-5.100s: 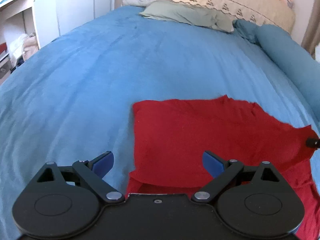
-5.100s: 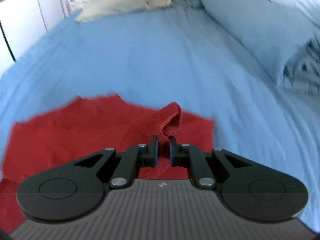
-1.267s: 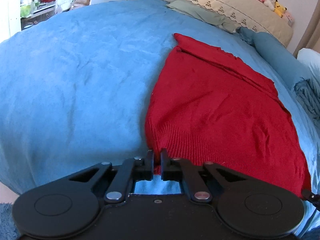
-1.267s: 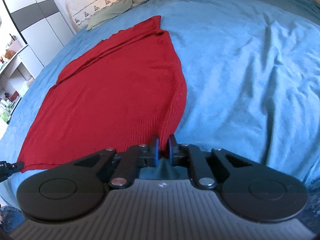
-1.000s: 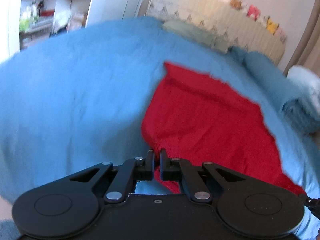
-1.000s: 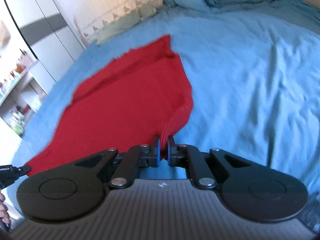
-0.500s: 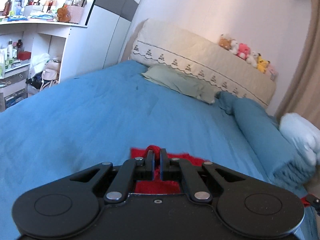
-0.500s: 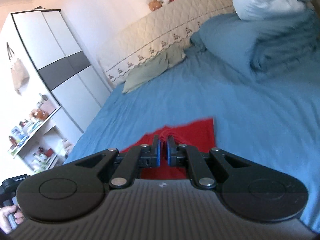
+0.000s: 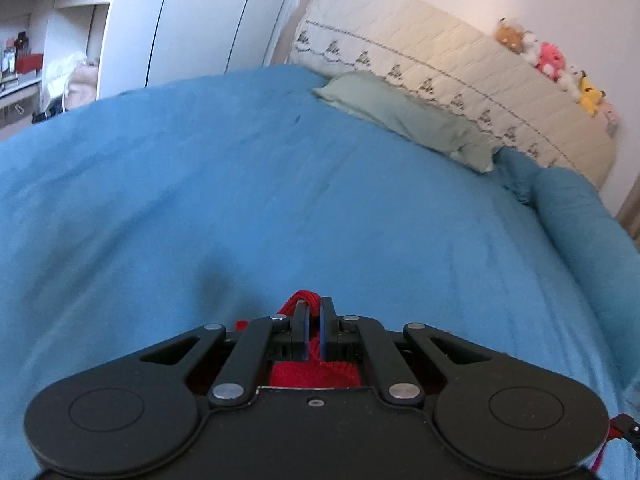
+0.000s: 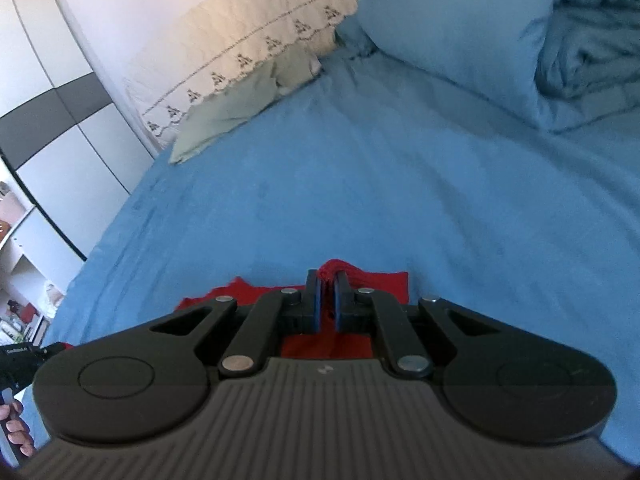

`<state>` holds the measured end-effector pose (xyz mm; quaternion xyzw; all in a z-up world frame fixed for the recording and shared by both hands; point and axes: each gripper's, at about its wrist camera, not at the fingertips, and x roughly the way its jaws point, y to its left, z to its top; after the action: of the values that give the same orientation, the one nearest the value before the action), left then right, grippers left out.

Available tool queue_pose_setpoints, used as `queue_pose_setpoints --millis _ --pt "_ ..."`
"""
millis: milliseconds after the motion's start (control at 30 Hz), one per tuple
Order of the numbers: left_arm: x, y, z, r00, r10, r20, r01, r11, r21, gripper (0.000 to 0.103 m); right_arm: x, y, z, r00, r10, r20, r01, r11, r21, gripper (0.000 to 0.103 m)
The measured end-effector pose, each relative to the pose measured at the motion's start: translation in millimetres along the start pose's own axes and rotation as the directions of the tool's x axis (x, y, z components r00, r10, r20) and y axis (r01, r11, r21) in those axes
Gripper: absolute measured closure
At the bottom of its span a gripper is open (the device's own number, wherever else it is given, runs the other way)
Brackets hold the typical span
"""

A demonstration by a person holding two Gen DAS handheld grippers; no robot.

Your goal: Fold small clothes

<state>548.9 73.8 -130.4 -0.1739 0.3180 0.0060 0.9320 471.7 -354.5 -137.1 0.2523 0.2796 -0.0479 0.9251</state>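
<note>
Both grippers are clamped on the red garment: left gripper (image 9: 313, 322) and right gripper (image 10: 327, 295) each pinch an edge, cloth hanging bottom-centre, bed (image 9: 280, 184) stretching ahead.

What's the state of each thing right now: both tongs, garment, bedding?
Left tongs: shut on a bunched bit of the red garment.
Right tongs: shut on the red garment too, at another spot.
Red garment: pinched by both tongs, mostly hidden under them.
Bedspread: spread flat, lightly creased.
Green pillow: lying flat by the headboard.
Duvet: folded in a pile.
</note>
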Motion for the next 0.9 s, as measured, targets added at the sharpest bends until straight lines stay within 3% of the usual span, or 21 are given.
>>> queue_pose_setpoints --millis 200,300,333,367,400,433,533,600,667,767,900 --pt "29 -6 4 0.999 0.043 -0.016 -0.042 0.999 0.031 0.098 41 -2 2 1.0 -0.028 0.002 0.029 0.998 -0.053 0.081" --pt "32 -10 0 0.998 0.066 -0.004 -0.065 0.996 0.064 0.087 51 8 -2 0.998 -0.06 0.005 0.06 0.989 -0.134 0.076" --pt "33 -14 0 0.997 0.077 0.015 -0.078 0.994 0.081 0.06 50 12 -2 0.997 -0.068 0.022 0.071 0.985 -0.158 0.062" --pt "29 -16 0 0.996 0.088 0.035 -0.091 0.991 0.103 0.041 46 15 -2 0.997 -0.069 0.038 0.075 0.982 -0.175 0.03" --pt "21 -18 0 0.994 0.095 0.06 -0.102 0.987 0.126 0.01 40 18 -1 0.996 -0.065 0.06 0.075 0.979 -0.187 0.016" --pt "13 -19 -1 0.992 0.094 0.086 -0.106 0.984 0.146 0.002 30 22 -2 0.993 -0.057 0.103 0.077 0.976 -0.201 0.0" --pt "-22 -25 -5 0.989 0.03 0.144 -0.063 0.97 0.235 0.0 5 31 -5 0.987 -0.012 0.16 0.051 0.969 -0.24 0.0" --pt "-37 -31 -18 0.994 -0.01 0.112 -0.026 0.951 0.309 0.0 -8 36 -14 0.99 0.025 0.137 0.012 0.964 -0.265 0.0" --pt "-40 -39 -42 0.999 -0.031 0.032 0.015 0.911 0.411 0.0 -15 39 -31 0.992 0.066 0.109 -0.031 0.954 -0.3 0.0" --pt "-37 -39 -83 0.999 -0.003 -0.052 0.03 0.857 0.514 0.0 -10 40 -61 0.997 0.075 0.021 -0.064 0.94 -0.334 0.0" --pt "-28 -31 -116 0.991 0.05 -0.122 0.024 0.839 0.543 0.0 4 40 -89 0.999 0.019 -0.046 -0.034 0.93 -0.366 0.0"
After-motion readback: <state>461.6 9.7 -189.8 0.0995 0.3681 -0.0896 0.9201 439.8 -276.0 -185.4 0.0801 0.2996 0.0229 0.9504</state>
